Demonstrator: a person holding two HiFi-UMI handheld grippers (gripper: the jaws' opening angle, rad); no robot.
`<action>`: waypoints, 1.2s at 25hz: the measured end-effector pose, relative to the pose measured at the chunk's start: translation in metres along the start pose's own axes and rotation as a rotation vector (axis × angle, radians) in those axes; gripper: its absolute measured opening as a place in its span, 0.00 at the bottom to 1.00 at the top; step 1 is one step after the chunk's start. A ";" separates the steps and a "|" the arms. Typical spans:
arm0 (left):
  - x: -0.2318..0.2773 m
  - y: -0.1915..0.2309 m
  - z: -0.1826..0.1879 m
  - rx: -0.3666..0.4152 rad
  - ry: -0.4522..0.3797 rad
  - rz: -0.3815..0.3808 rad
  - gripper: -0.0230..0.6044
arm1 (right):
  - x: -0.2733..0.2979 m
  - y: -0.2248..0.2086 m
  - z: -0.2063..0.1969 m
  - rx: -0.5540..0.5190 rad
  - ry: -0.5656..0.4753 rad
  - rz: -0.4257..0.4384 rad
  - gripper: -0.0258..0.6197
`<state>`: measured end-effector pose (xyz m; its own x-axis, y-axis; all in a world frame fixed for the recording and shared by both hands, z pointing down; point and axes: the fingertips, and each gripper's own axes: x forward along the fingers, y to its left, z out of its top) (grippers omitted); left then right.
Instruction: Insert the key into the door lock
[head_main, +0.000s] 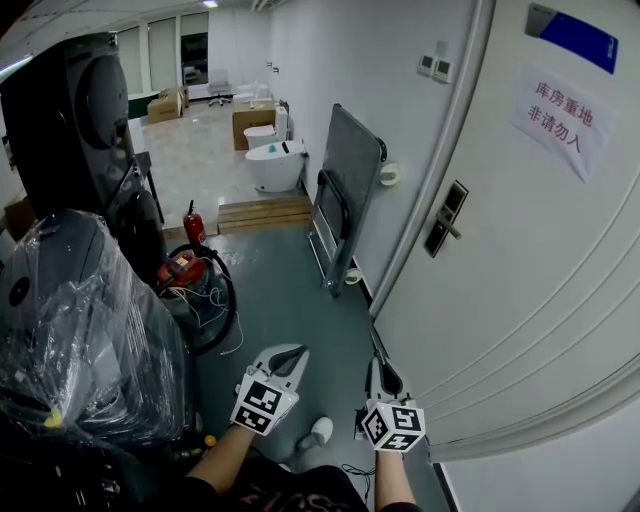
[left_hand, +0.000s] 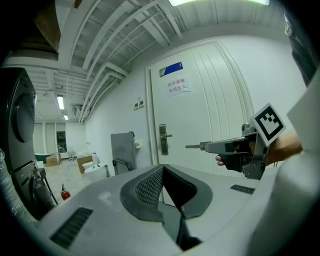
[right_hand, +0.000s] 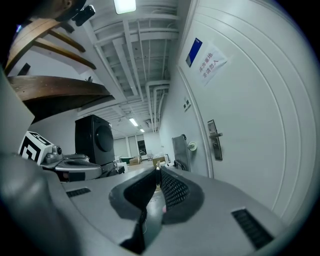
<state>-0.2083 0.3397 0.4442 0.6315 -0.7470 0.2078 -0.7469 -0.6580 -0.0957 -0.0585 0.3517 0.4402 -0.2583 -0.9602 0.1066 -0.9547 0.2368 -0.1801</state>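
The white door (head_main: 520, 250) fills the right of the head view, and its dark lock plate with a lever handle (head_main: 445, 218) sits well above and ahead of both grippers. My right gripper (head_main: 377, 345) is low, close to the door, and shut on a thin metal key (left_hand: 193, 146) that sticks out forward from its jaws. From the right gripper view only the key's tip (right_hand: 158, 170) shows, with the lock (right_hand: 214, 140) far off to the right. My left gripper (head_main: 291, 353) hangs beside it, shut and holding nothing. The lock (left_hand: 163, 139) shows ahead of the left gripper (left_hand: 162, 169).
A grey folded trolley (head_main: 345, 190) leans on the wall left of the door. A plastic-wrapped black machine (head_main: 80, 300) stands at the left, with a fire extinguisher (head_main: 193, 225) and cables. Further back are a wooden pallet (head_main: 265, 212) and toilets (head_main: 275, 165). A paper sign (head_main: 560, 115) hangs on the door.
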 end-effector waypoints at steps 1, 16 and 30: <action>0.003 0.002 0.000 -0.001 -0.001 -0.001 0.06 | 0.003 -0.002 0.001 0.001 -0.002 -0.004 0.16; 0.103 0.037 0.002 0.008 0.021 -0.047 0.06 | 0.084 -0.063 0.003 0.018 0.011 -0.055 0.16; 0.228 0.072 0.019 -0.002 0.046 -0.088 0.06 | 0.177 -0.140 0.014 0.039 0.045 -0.085 0.16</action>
<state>-0.1139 0.1206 0.4665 0.6843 -0.6814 0.2598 -0.6896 -0.7205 -0.0732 0.0312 0.1466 0.4700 -0.1838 -0.9688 0.1664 -0.9673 0.1481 -0.2062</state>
